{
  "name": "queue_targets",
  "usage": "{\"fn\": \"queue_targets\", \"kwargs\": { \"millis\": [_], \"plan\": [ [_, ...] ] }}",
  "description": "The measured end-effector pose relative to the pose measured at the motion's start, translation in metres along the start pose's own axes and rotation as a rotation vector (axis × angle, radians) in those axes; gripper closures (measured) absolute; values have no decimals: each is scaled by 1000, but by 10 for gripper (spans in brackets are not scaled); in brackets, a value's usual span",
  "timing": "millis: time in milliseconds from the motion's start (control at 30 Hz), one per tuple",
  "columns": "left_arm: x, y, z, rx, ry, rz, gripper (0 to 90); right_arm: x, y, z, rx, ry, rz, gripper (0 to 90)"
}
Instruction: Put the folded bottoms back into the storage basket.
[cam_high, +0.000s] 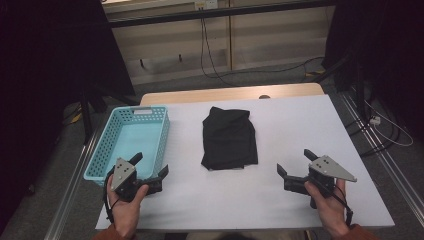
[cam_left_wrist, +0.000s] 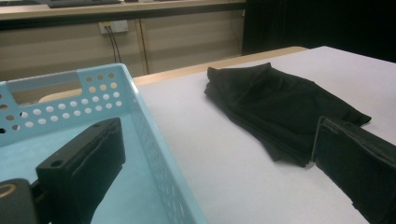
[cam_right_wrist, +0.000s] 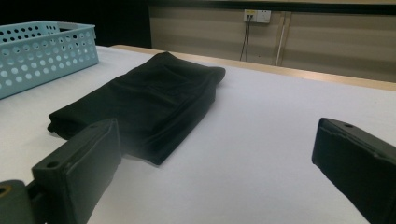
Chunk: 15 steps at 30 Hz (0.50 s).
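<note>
I held my left gripper (cam_high: 150, 167) over the near end of the blue basket (cam_high: 131, 114), jaws spread wide on nothing. My right gripper (cam_high: 295, 162) hung equally agape. The folded black cloth (cam_high: 229, 138) lay mid-table between them, untouched.

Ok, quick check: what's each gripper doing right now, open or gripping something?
Left gripper: open, holding nothing, at the blue basket's near corner.
Right gripper: open, holding nothing, short of the folded black cloth.
</note>
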<state>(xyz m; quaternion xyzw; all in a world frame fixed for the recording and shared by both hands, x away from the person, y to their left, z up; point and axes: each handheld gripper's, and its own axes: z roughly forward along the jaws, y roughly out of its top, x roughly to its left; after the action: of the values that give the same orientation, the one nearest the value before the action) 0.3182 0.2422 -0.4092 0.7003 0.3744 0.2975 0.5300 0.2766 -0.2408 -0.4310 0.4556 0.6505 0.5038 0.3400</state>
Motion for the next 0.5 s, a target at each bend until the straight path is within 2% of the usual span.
{"fn": "queue_targets", "kwargs": {
  "millis": [100,300,500],
  "plan": [
    [0,0,0,3,-6,-2,26,0,0,1,5,7,5,12],
    [0,0,1,4,-10,-12,29,1,-1,3,24,12,-16,17],
    [0,0,3,10,-14,-14,29,2,-2,6,30,45,-9,17]
  ]
}}
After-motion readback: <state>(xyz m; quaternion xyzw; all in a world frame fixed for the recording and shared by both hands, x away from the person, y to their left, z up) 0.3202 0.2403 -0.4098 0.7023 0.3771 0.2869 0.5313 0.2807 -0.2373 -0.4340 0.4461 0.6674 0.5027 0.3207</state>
